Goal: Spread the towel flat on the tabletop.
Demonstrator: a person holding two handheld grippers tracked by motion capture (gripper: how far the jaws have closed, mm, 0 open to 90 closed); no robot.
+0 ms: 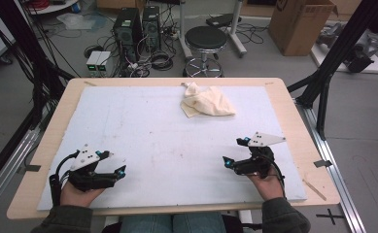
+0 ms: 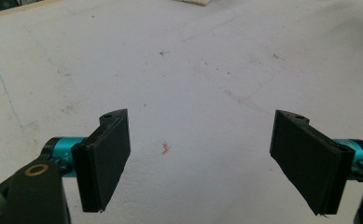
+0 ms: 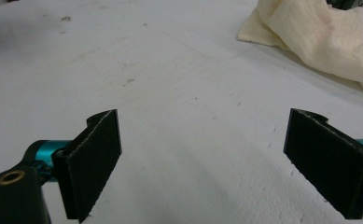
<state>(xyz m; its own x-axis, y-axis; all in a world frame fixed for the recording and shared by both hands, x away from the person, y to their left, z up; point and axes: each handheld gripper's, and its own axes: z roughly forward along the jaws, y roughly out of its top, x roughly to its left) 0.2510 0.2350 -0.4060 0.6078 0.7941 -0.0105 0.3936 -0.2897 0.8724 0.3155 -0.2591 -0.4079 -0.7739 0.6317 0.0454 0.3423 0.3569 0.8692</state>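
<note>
I take the cream cloth [image 1: 207, 102] as my landmark. It lies crumpled in a loose heap on the white board [image 1: 167, 141] that covers the wooden table [image 1: 45, 145], toward the far edge and a little right of the middle. One flat corner of it sticks out at its near left side.

My left gripper [image 1: 114, 165] sits well apart from the cloth, down at the near left of the board, with the person's hand behind it. In the left gripper view [image 2: 200, 161] both black jaws stand wide apart with bare white board between them, and a tiny reddish speck [image 2: 165, 148] lies on the board in that gap. The cloth just shows at the top edge there [image 2: 194, 2].

My right gripper [image 1: 236, 151] is nearer the cloth, on its near side and slightly to the right, also clear of it. In the right gripper view [image 3: 202, 163] its jaws are spread wide with nothing held, and the cloth [image 3: 319, 37] fills the upper right, beyond the right-hand jaw and not touching it.

Beyond the table, past the cloth, I see a black stool [image 1: 205, 41] on the floor and a cardboard box [image 1: 300, 22] to the right of it.
</note>
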